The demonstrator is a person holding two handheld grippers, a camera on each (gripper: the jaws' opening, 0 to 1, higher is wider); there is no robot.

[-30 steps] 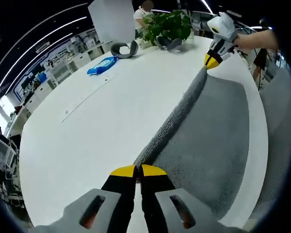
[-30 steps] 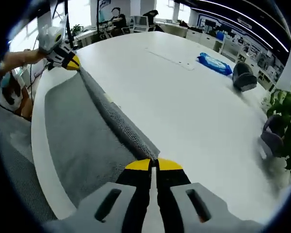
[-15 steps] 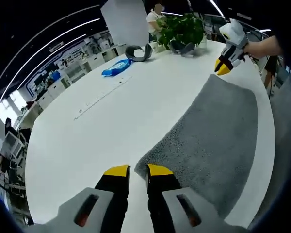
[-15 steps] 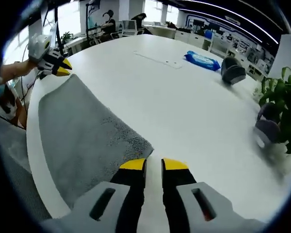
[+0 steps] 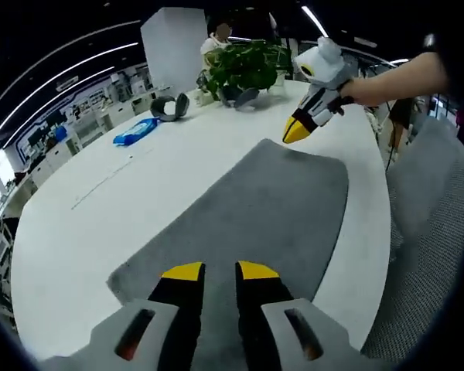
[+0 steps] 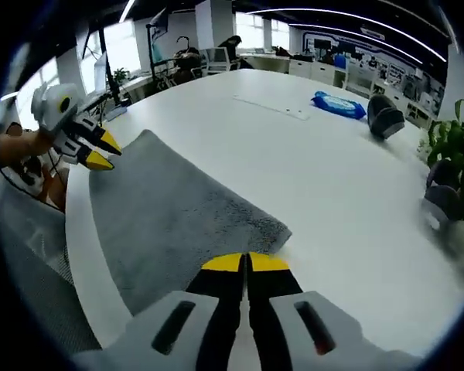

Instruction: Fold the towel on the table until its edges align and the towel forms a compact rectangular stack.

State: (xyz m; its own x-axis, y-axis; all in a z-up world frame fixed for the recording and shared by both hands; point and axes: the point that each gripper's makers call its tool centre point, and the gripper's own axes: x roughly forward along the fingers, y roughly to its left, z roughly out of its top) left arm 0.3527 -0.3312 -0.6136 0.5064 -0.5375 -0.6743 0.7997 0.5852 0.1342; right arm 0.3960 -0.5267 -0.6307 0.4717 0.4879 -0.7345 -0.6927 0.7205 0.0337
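A grey towel [image 5: 255,209] lies flat along the near edge of a white table [image 5: 139,185], one folded layer showing, its long side close to the rim. The left gripper [image 5: 211,270] hovers over one end, jaws a little apart and holding nothing. The right gripper [image 6: 246,263], jaws pressed together, empty, sits at the far corner. Beyond lie a blue packet [image 5: 135,131], a plant [image 5: 243,66] and grey headphones [image 5: 170,106]. The risk: a grab catching just one layer near the rim could skew the edges or drag cloth off the table.
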